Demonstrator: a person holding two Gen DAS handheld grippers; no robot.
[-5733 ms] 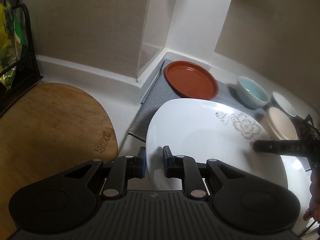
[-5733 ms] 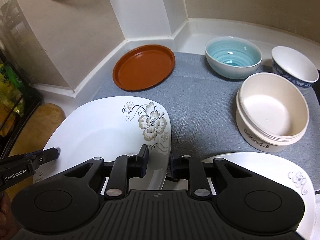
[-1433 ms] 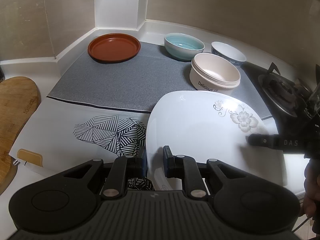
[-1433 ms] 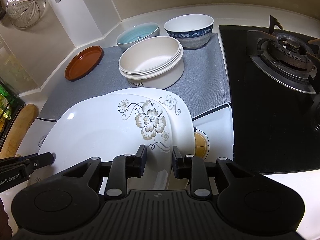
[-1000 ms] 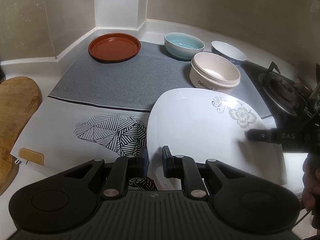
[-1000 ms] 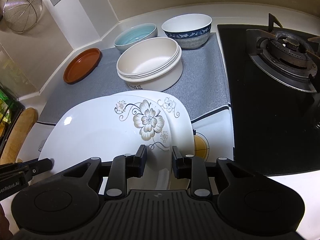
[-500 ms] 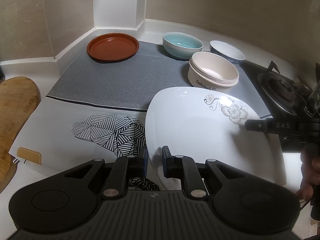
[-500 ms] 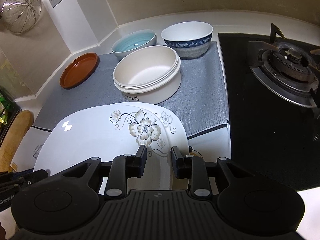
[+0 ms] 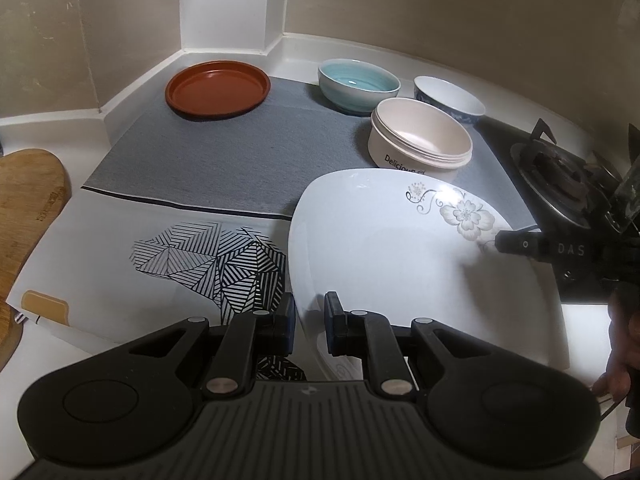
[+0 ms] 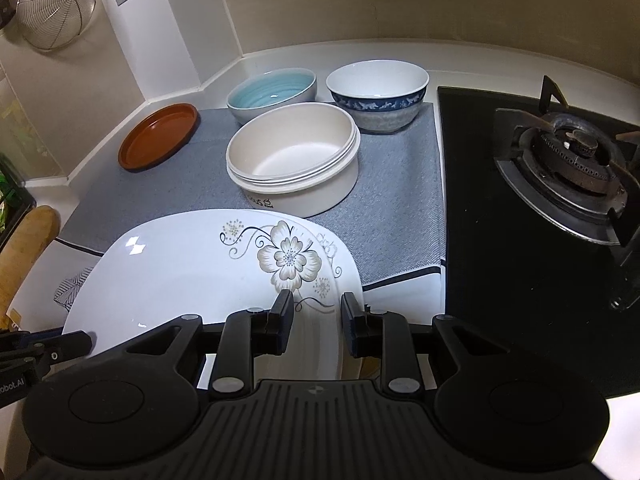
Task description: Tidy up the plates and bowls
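A white square plate with a flower print [image 9: 392,256] is held flat between both grippers. My left gripper [image 9: 310,320] is shut on its near left rim. My right gripper [image 10: 316,316] is shut on the opposite rim, and one of its fingers [image 9: 516,240] shows by the flower. Directly under it lies a second floral plate [image 10: 348,272], almost covered, with only its right edge showing. On the grey mat [image 9: 224,160] stand a red-brown plate [image 9: 218,90], a teal bowl [image 9: 358,84], a cream bowl [image 9: 420,140] and a blue-rimmed bowl [image 9: 448,96].
A black gas hob with a burner [image 10: 568,152] takes up the right side. A wooden cutting board [image 9: 24,200] lies at the left, beside a white mat with a striped pattern [image 9: 208,256]. A wire strainer [image 10: 56,4] hangs on the wall, and the walls form a corner behind the dishes.
The held plate has shifted right and sunk until it covers nearly all of the second plate. Before that, it was carried from beside the cutting board towards the hob.
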